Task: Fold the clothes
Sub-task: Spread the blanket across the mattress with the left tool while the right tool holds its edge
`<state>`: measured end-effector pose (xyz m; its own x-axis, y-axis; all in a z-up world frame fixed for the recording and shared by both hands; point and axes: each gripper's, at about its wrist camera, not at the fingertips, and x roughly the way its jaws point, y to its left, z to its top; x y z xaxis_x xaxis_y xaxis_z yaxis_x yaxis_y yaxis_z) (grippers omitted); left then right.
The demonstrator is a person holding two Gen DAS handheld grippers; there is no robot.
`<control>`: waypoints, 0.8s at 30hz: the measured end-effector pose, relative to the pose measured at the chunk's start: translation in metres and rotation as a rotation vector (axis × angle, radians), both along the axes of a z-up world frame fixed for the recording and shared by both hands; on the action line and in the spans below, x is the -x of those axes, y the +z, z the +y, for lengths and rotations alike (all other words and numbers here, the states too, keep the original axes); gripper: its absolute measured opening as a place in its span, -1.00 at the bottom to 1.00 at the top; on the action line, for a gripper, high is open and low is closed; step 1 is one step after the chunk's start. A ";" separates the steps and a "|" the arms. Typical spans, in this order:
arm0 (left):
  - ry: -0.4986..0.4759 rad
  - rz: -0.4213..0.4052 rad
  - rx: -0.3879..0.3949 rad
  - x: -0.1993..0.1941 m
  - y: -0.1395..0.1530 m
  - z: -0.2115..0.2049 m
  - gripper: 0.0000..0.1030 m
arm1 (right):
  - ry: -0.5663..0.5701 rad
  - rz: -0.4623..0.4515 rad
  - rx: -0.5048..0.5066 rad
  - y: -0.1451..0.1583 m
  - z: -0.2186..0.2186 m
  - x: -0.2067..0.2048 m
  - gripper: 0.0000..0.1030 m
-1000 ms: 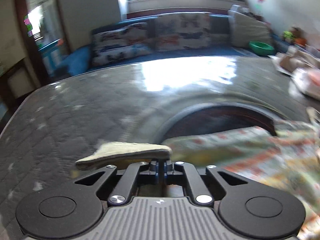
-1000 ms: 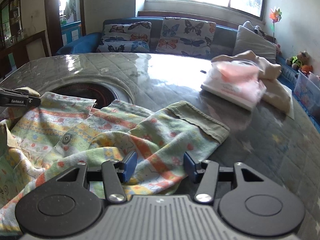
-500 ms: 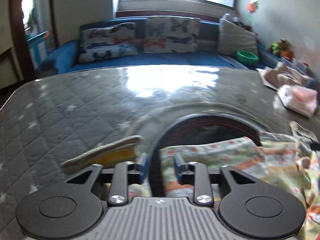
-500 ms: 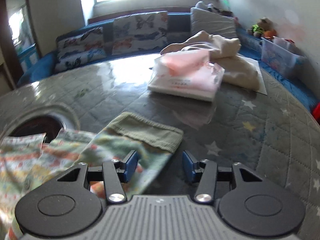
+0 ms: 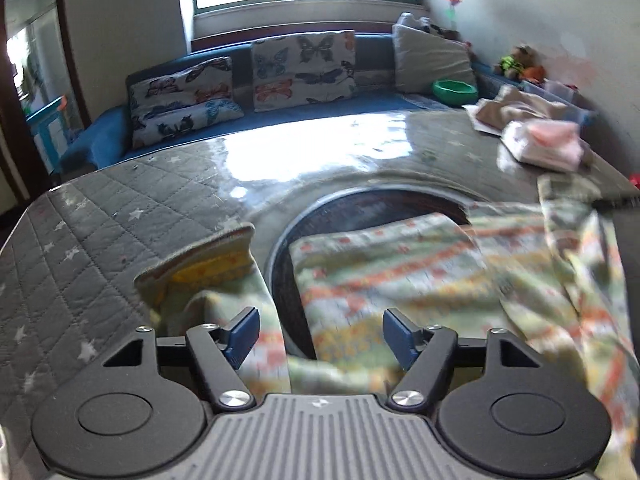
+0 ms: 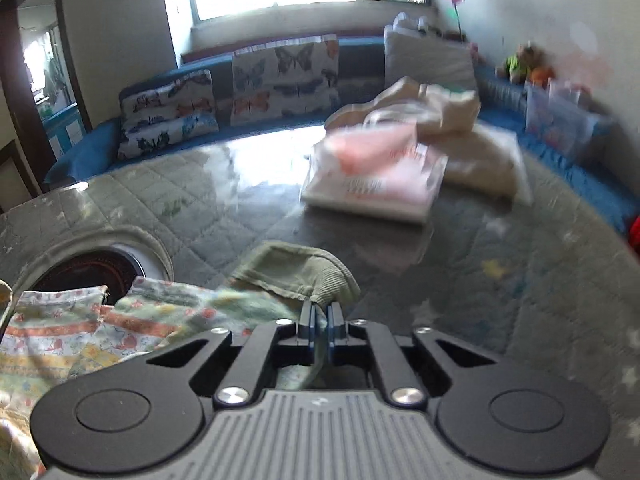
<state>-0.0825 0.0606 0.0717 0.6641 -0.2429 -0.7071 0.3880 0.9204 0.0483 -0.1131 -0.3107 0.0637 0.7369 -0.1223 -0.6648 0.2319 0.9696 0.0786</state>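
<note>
The patterned garment (image 5: 400,280) lies spread on my quilted table (image 5: 100,240), partly draped over the round dark opening (image 5: 380,204) in its middle. In the left wrist view its ribbed cuff (image 5: 208,256) sits at ten o'clock from my left gripper (image 5: 320,334), folded up on the cloth. That left gripper's jaws have just been opening and now stand wide; fabric lies beneath and between them, but the pads do not press it. My right gripper (image 6: 319,320) has just closed, and it pinches the other sleeve cuff (image 6: 296,272) tight between its blue pads. At one o'clock from the right gripper rests a folded pink-and-white stack (image 6: 376,176), with beige clothing (image 6: 460,132) heaped behind it. Beyond the table's far edge, at twelve o'clock, butterfly cushions (image 6: 280,80) line a blue sofa (image 6: 88,152).
</note>
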 end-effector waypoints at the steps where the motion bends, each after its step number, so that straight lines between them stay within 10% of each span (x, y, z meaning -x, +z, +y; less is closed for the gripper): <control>1: -0.018 0.001 0.007 0.009 0.002 0.002 0.40 | 0.002 -0.017 0.015 0.006 0.000 0.005 -0.90; 11: -0.284 0.051 0.047 0.111 0.007 -0.003 0.42 | -0.015 -0.093 0.239 0.067 -0.024 0.094 -0.90; 20: -0.358 0.092 0.041 0.159 -0.011 -0.022 0.51 | -0.053 0.155 0.353 0.026 -0.051 0.138 -0.58; 24: -0.343 0.095 0.062 0.155 -0.006 -0.017 0.45 | 0.103 0.100 0.334 0.039 -0.015 0.152 -0.41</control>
<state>-0.2375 0.0434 0.0652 0.4683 -0.4848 -0.7387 0.6751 0.7357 -0.0548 -0.2646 -0.3261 0.1030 0.6904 -0.2734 -0.6698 0.1222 0.9566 -0.2645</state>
